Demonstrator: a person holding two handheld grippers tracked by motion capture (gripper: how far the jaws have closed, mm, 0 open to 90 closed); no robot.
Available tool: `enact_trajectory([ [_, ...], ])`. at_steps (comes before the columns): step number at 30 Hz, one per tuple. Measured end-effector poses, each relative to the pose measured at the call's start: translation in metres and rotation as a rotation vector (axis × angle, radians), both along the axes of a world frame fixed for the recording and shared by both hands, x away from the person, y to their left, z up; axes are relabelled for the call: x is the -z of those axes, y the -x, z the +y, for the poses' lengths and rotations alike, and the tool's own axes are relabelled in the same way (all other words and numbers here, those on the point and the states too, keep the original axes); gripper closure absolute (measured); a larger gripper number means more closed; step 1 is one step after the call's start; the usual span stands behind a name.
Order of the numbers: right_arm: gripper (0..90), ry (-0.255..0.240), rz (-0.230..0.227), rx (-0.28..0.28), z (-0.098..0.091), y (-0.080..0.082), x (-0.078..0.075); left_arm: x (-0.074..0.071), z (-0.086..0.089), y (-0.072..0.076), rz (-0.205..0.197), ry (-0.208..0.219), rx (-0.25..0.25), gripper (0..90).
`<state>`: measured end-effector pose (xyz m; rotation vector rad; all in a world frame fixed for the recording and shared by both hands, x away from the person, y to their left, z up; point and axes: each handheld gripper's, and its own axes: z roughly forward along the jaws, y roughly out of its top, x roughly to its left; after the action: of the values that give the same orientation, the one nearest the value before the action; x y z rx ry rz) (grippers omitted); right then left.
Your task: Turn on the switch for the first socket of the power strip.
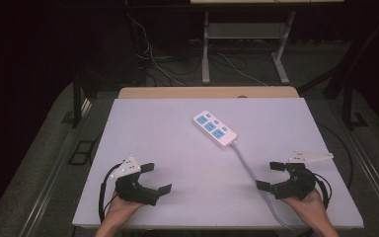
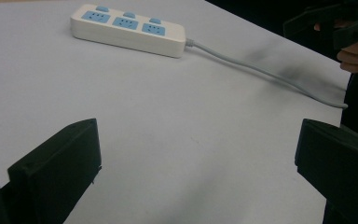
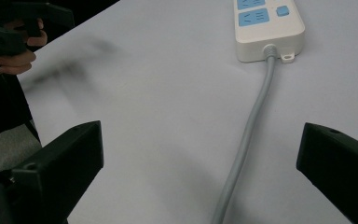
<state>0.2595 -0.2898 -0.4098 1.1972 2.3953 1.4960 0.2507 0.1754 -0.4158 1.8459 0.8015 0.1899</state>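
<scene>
A white power strip [image 1: 215, 129] with blue sockets lies near the middle of the pale table [image 1: 153, 128], angled toward the front right. Its grey cable [image 1: 249, 170] runs to the front edge. My left gripper [image 1: 155, 178] rests at the front left, open and holding nothing. My right gripper [image 1: 270, 176] sits at the front right, open, just right of the cable. The left gripper view has the power strip [image 2: 128, 29] far ahead between its jaws. In the right gripper view the cable [image 3: 247, 140] passes between the wide jaws up to the power strip [image 3: 268, 23].
A wooden board edge [image 1: 207, 92] lies behind the table. Beyond it stand metal desk legs [image 1: 206, 47] and loose cables [image 1: 153, 59] on a dark floor. Broad bare surface lies on the table's left and right.
</scene>
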Motion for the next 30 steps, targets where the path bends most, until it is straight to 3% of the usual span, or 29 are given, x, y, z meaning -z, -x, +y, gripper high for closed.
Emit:
enact_trajectory([
  [6,0.0,0.007,0.030,0.000,0.000,-0.001,0.000,0.001,0.001,0.000,0.003,-0.001,0.003,0.0],
  [18,0.1,0.003,0.035,0.007,-0.001,-0.005,-0.005,0.004,-0.001,-0.002,0.016,-0.010,0.011,0.0],
  [30,0.1,0.019,0.029,-0.007,-0.003,-0.017,-0.024,0.004,0.002,-0.003,0.017,-0.003,-0.007,0.0],
])
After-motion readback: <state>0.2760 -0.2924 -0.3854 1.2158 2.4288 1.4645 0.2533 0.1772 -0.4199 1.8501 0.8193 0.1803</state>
